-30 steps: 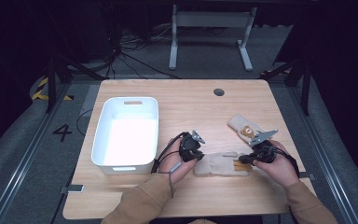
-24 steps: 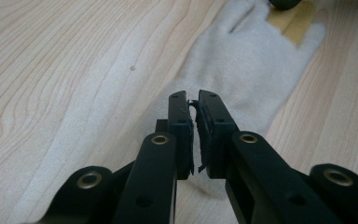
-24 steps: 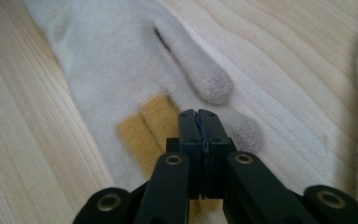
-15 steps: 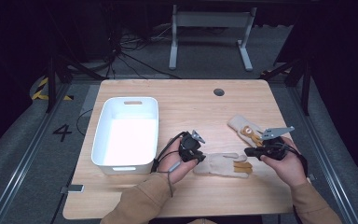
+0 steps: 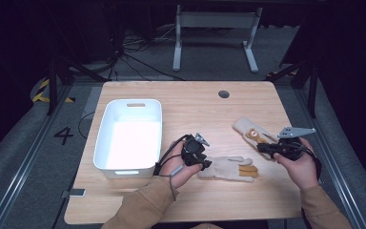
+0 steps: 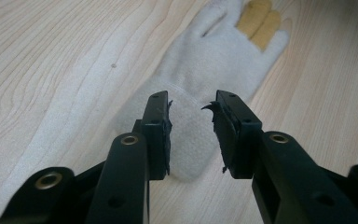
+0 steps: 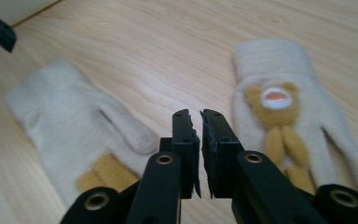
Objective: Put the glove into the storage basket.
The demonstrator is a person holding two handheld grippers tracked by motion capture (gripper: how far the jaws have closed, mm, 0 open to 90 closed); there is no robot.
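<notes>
Near glove (image 5: 228,168): lies flat on the worktop (image 5: 190,102) between the two hands, cuff toward the left gripper (image 5: 201,162), fingers toward the right; tan patches at the fingertips. Spread out whole, it reads as just laid down, not carried.
Far glove (image 5: 249,130): lies flat beyond the near one, just beside the right gripper (image 5: 262,149), bear figure facing up. The two lie near each other but apart, likely being set out as a pair.
Left gripper jaws: have just been opening; now spread either side of the near glove's cuff (image 6: 186,140), pads off the fabric. Judged a release.
Right gripper jaws: have just been opening; a narrow gap only, nothing between them, poised above bare wood between the two gloves (image 7: 193,154). Judged free to go for either glove.
Bin (image 5: 129,136): white, open-topped, nothing visible inside, at the left of the worktop, just beside the left hand (image 5: 178,167). A likely place for the gloves, though that is a guess.
Worktop: pale wood grain, a dark round cable hole (image 5: 224,94) near the far edge.
Room: dark; grey floor with a painted numeral (image 5: 63,135), yellow-black tape (image 5: 43,91), loose cables, a grey metal stand (image 5: 214,33) behind.
</notes>
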